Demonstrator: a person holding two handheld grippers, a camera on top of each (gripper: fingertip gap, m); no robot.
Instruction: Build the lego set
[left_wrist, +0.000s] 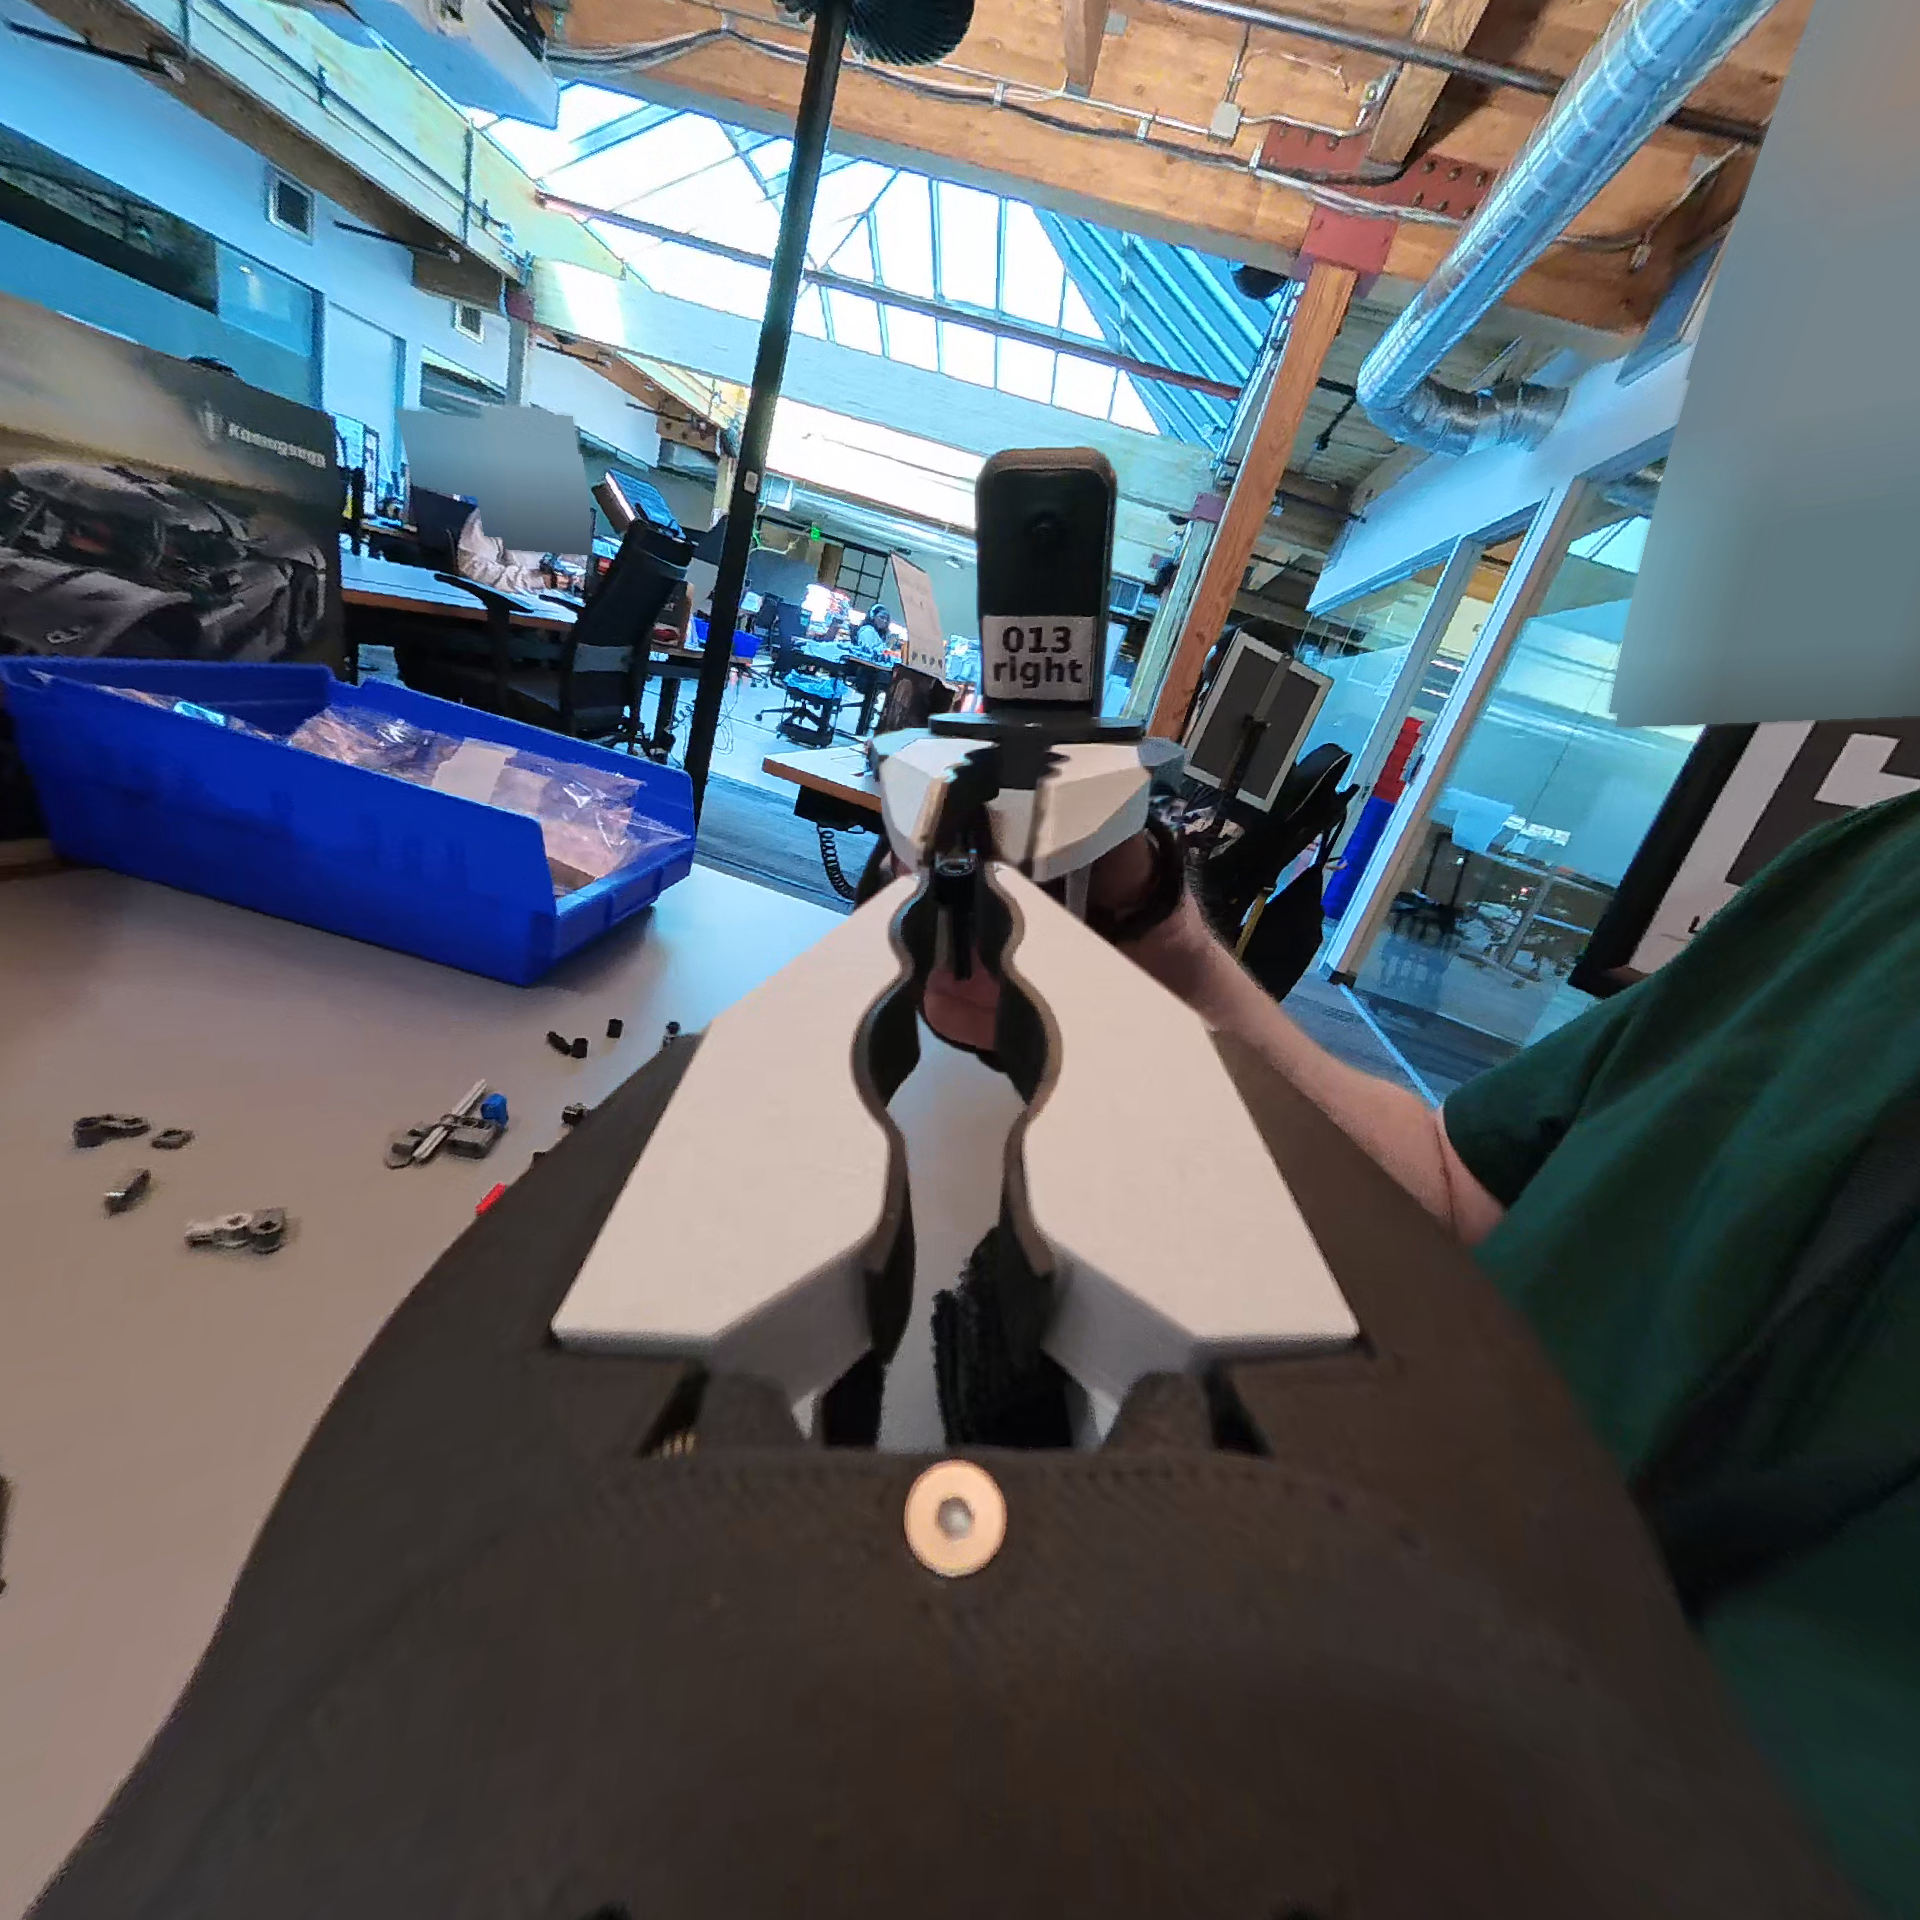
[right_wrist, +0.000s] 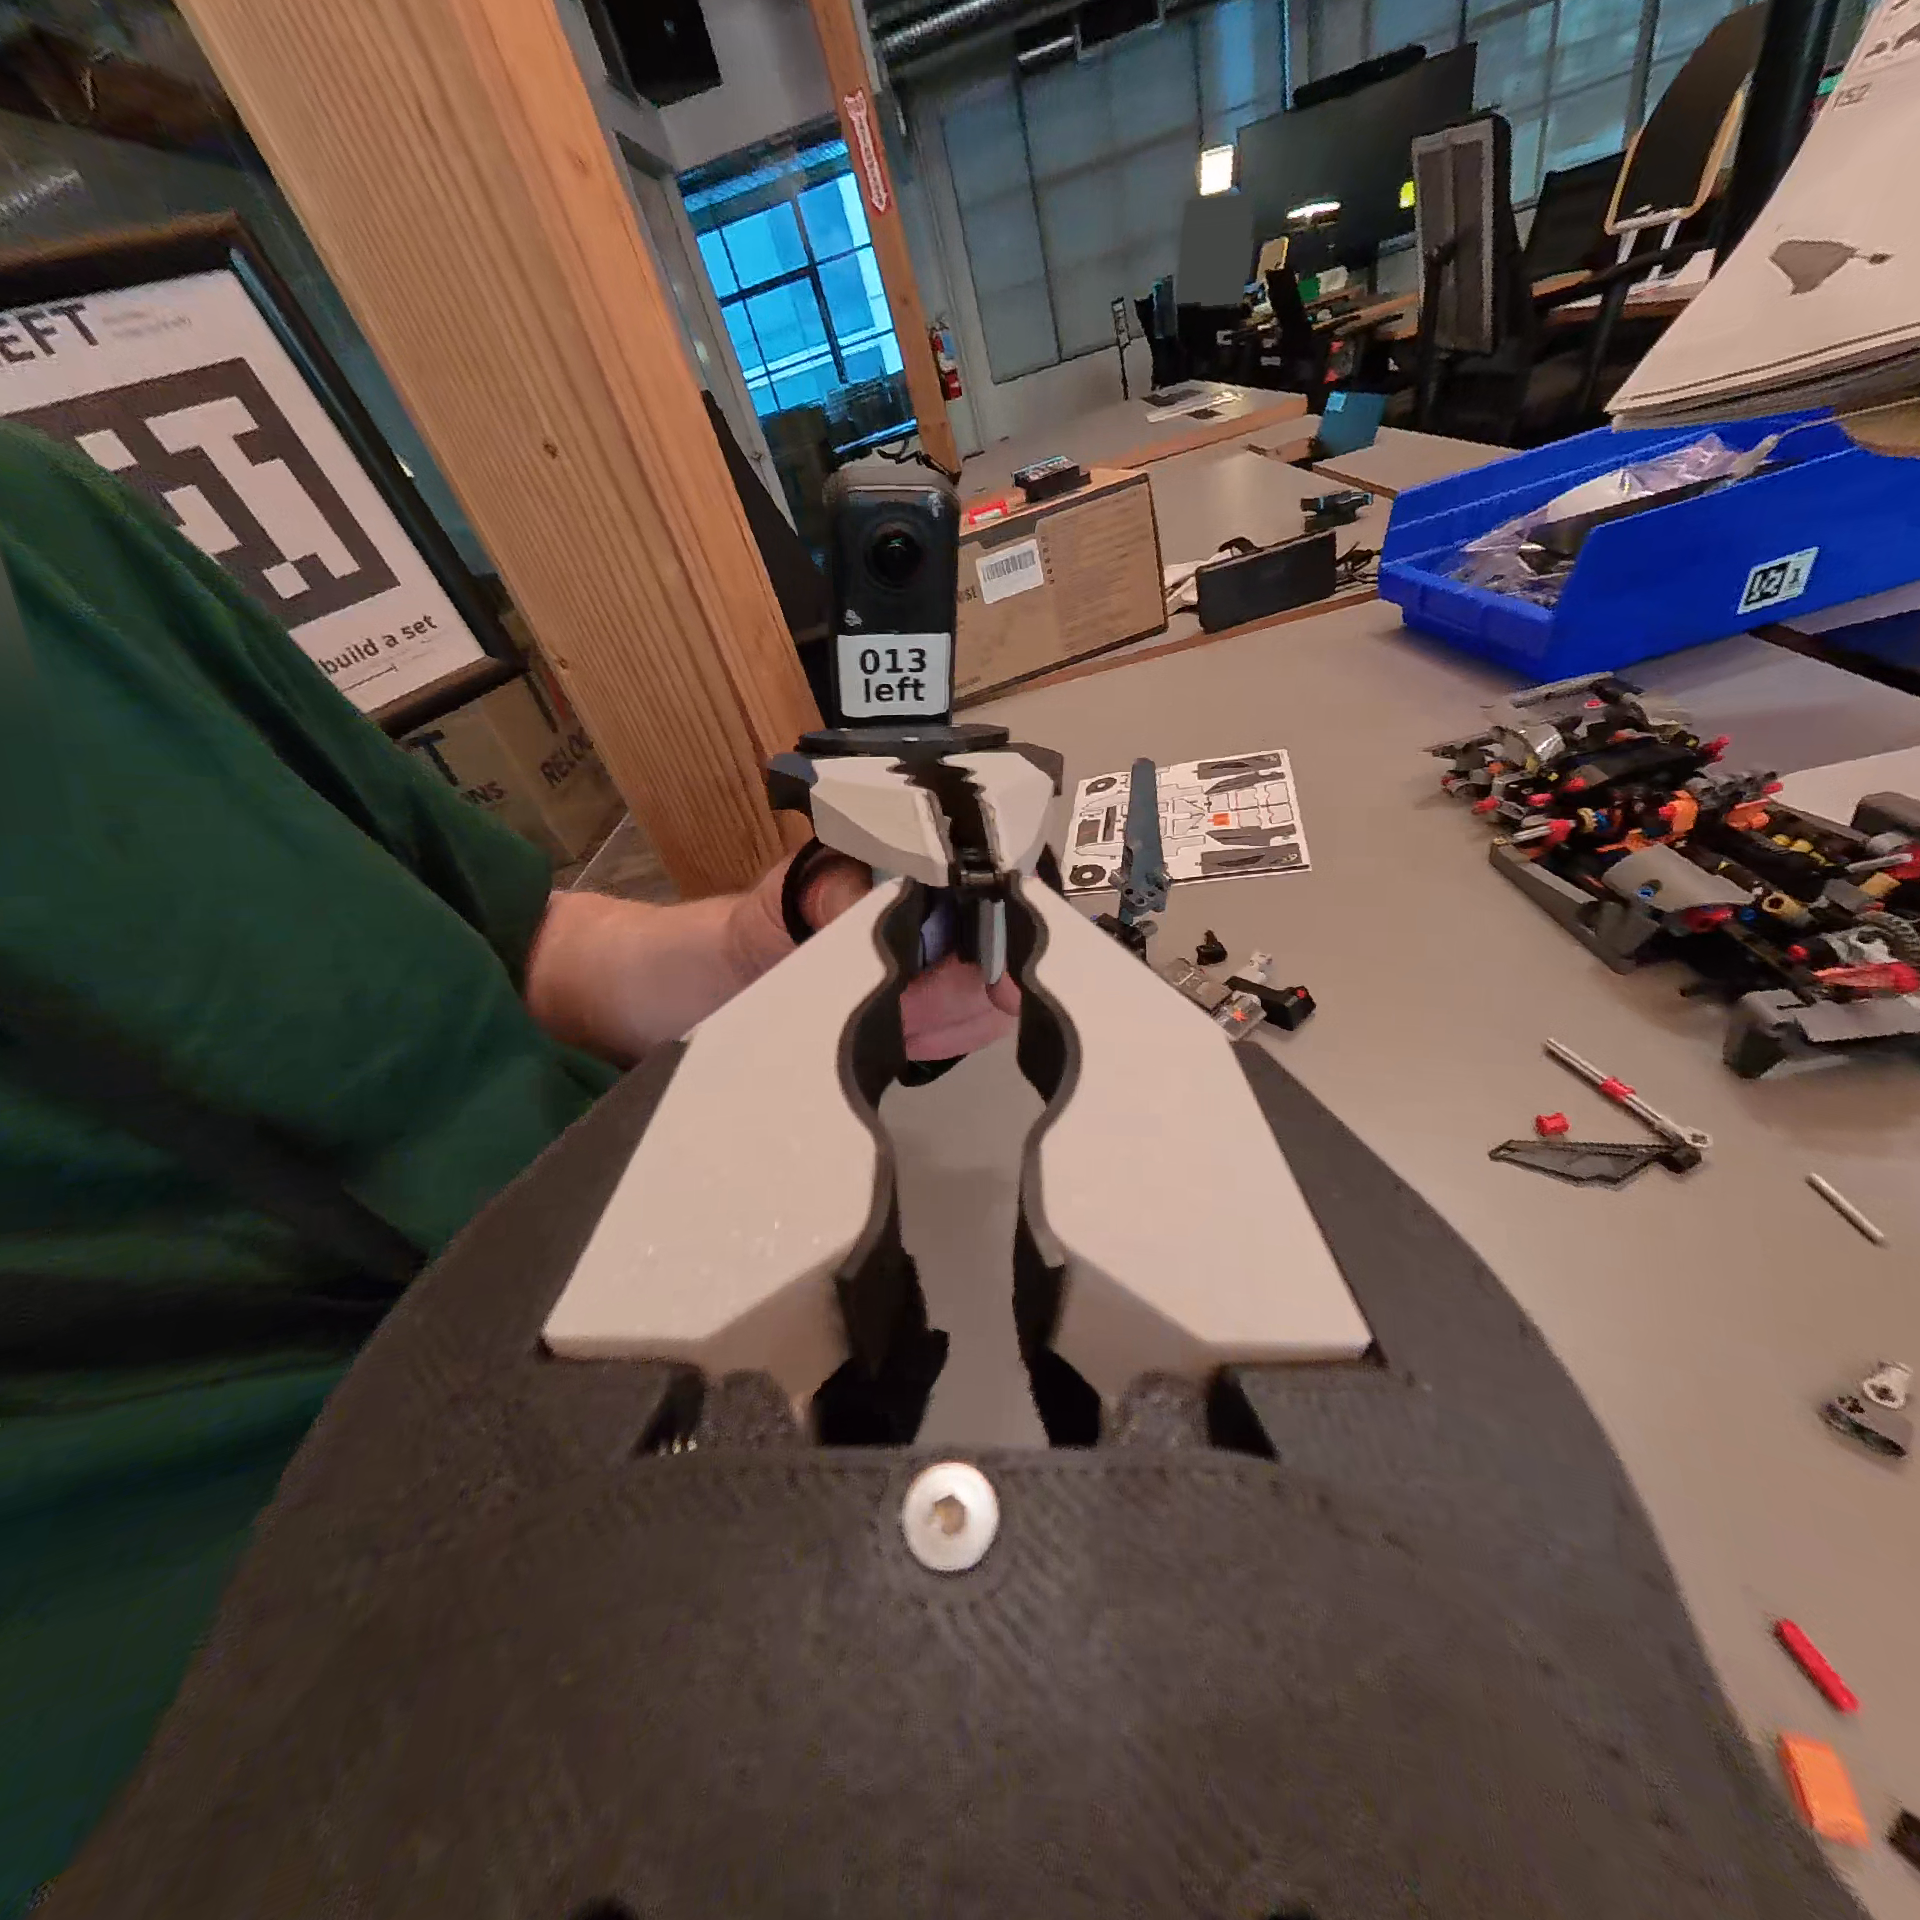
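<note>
Both grippers are held up above the grey table (right_wrist: 1403, 1039) and face each other tip to tip. My left gripper (left_wrist: 951, 883) is shut on a small black lego piece (left_wrist: 951, 864) with a thin bar hanging below it. The piece also shows in the right wrist view (right_wrist: 975, 868), pinched at the tips of the left gripper (right_wrist: 971, 836). My right gripper (right_wrist: 961, 894) has its jaws a little apart around the same piece, with a gap on one side. It shows in the left wrist view (left_wrist: 982, 821) with its fingers apart.
A partly built lego car chassis (right_wrist: 1683, 862), a sticker sheet (right_wrist: 1226, 821), a dark blue beam (right_wrist: 1143, 831) and loose parts (right_wrist: 1247, 997) lie to the right. A blue bin (left_wrist: 312, 821) of bags and small grey parts (left_wrist: 447, 1127) lie to the left. A green sleeve (right_wrist: 208, 935) is close by. Both grippers' tips are close together, under 4 cm apart.
</note>
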